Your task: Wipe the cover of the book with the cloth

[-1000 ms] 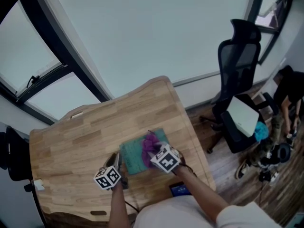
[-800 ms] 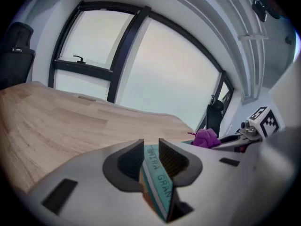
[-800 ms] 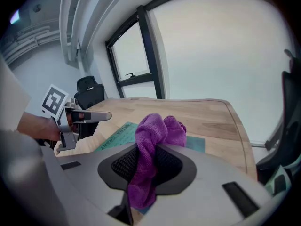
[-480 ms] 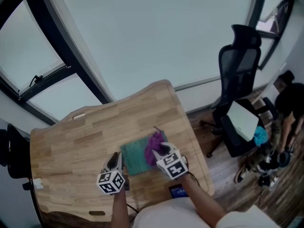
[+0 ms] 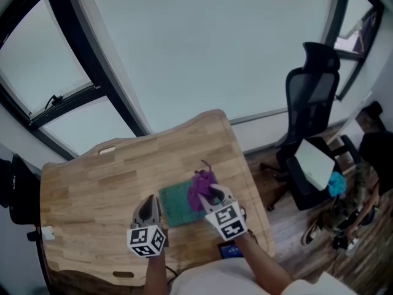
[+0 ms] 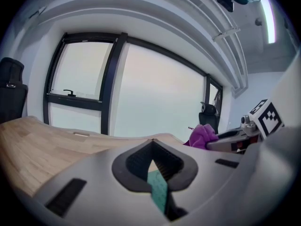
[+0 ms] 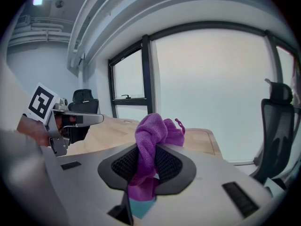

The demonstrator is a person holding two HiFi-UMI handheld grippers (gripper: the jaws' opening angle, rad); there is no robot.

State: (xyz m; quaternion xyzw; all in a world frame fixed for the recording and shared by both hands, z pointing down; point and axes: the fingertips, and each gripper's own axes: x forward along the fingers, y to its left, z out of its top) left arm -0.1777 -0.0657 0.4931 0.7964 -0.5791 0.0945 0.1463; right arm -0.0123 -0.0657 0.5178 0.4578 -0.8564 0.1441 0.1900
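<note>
One wooden tabletop (image 5: 92, 183) carries one teal book (image 5: 175, 203), lying flat toward its near right corner. Two tools hang over the book. The left hand-held gripper (image 5: 150, 200), at the book's left edge, has just been closing, and its jaws meet on nothing. The right hand-held gripper (image 5: 210, 195) pinches the one purple cloth (image 5: 199, 186) above the book's right side.

L hand-held gripper (image 5: 149, 208): jaws just closed, empty, raised | R hand-held gripper (image 5: 214, 196): raised w/ cloth (image 5: 199, 185)
</note>
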